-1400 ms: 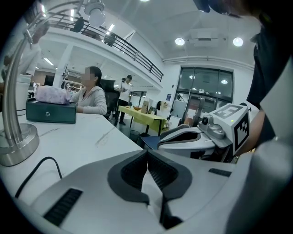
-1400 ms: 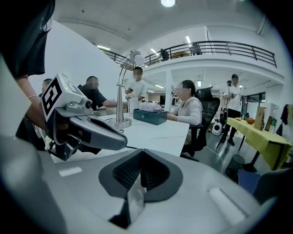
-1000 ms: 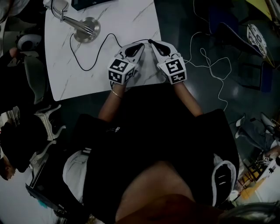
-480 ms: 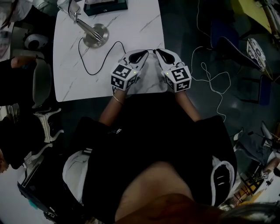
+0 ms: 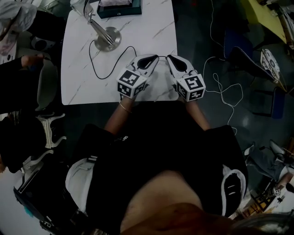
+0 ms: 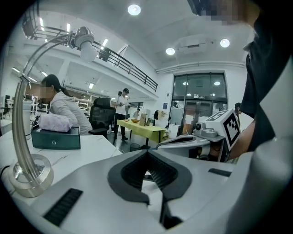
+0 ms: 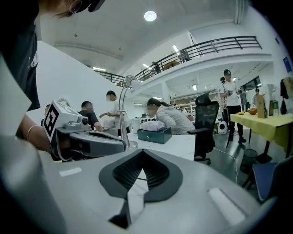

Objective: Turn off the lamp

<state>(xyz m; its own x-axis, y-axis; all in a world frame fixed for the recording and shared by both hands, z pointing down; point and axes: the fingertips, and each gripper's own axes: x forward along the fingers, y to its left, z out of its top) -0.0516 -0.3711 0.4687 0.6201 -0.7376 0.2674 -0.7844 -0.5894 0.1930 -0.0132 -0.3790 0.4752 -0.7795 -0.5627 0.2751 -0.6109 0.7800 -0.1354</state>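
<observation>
The lamp [image 5: 108, 40] has a round chrome base and a curved chrome neck, and stands at the far left of the white marble table [image 5: 151, 27]. Its black cord [image 5: 98, 73] loops across the top toward the grippers. In the left gripper view the lamp's base [image 6: 27, 176] is at the lower left and its head [image 6: 84, 43] is overhead. My left gripper [image 5: 154, 58] and right gripper [image 5: 169, 57] hover side by side over the table's near edge, tips almost touching. Both are shut with nothing between the jaws, and both are apart from the lamp.
A teal box [image 5: 119, 7] with a pink bundle on it sits behind the lamp. An office chair [image 5: 46, 82] and seated people are at the table's left. White cable [image 5: 220, 87] trails on the dark floor at the right. A black chair [image 7: 203, 119] stands past the table.
Both grippers have risen a little above the table's near edge, still side by side and shut. The head view has shifted, so the lamp and table sit further right in the picture.
</observation>
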